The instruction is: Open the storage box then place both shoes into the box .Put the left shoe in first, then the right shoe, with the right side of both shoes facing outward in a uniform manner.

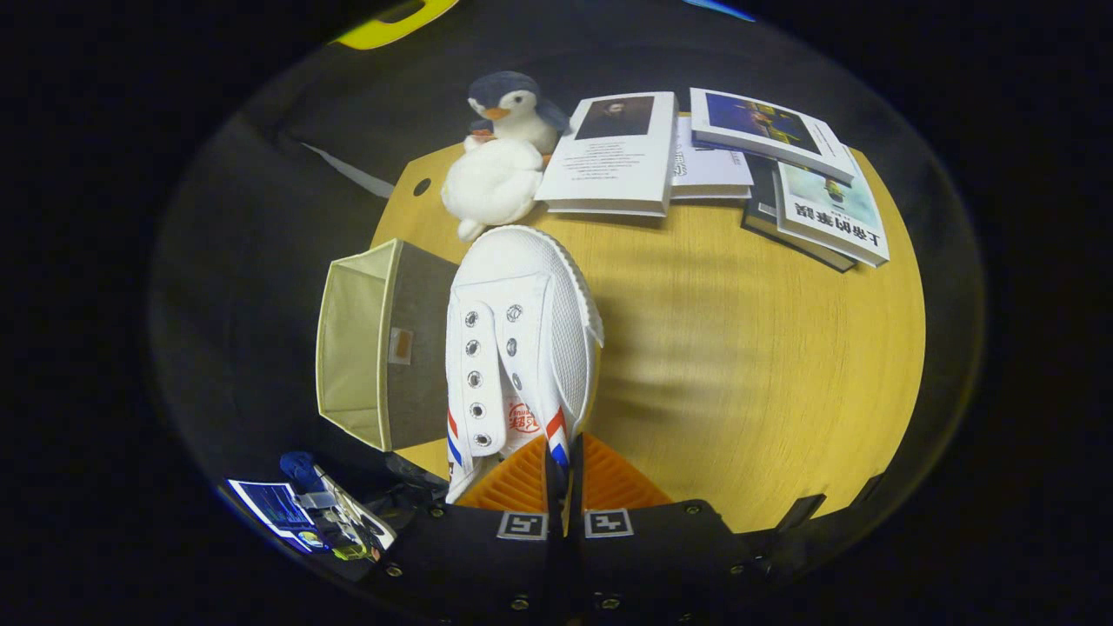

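- The tool (pixel 563 487) sits at the bottom centre of the frame, its 2 fingers drawn nearly together and pinching the rear collar of a white shoe (pixel 522 339); the gap between them is a thin slit with the shoe's edge in it.
- The shoe runs straight away from the tool, heel at the fingers, toe pointing to the upper middle of the frame, so its long axis lines up with the fingers. It looks lifted off the surface (pixel 739 365), though I cannot tell how high.
- The lace eyelets and tongue face the camera, with red and blue stripes near the heel on both sides.
- The storage box (pixel 383 343) lies in the left centre of the frame, just beside the shoe on its left. Its pale lined opening faces left in the picture, away from the shoe, and its grey wall is the side nearest the shoe.
- Judgement: the coming move turns on that offset. The box is to the left of the held shoe, not ahead of it, so the shoe needs carrying leftward and over the rim. Only 1 shoe is in sight, and whether it is the left or right I cannot say for sure.
- A plush penguin (pixel 500 156) sits just beyond the toe, and books (pixel 696 156) lie at the upper right, well apart from the box.
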Tool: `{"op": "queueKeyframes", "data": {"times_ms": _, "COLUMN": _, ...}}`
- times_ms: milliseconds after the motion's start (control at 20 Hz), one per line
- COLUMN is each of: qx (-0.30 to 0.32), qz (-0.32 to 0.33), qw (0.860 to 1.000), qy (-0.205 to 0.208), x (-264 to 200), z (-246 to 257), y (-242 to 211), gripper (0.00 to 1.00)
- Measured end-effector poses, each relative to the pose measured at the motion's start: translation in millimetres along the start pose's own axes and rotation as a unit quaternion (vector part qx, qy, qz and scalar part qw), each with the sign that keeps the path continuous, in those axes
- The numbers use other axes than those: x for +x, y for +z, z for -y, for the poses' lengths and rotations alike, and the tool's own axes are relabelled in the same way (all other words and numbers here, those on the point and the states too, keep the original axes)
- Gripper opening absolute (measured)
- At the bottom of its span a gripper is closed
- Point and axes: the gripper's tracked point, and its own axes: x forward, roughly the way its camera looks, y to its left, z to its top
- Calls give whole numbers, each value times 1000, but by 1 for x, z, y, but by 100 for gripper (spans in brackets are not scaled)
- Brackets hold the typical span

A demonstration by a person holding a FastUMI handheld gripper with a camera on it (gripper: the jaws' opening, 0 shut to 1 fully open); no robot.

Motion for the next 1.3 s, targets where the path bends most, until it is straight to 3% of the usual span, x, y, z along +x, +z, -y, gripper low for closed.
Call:
{"op": "queueKeyframes", "data": {"times_ms": 750, "qx": -118, "qz": -17, "qw": 992, "qy": 41, "x": 19, "z": -158, "y": 31, "gripper": 1}}
{"op": "queueKeyframes", "data": {"times_ms": 1300, "qx": -156, "qz": -43, "qw": 986, "qy": 29, "x": 61, "z": -215, "y": 41, "gripper": 1}}
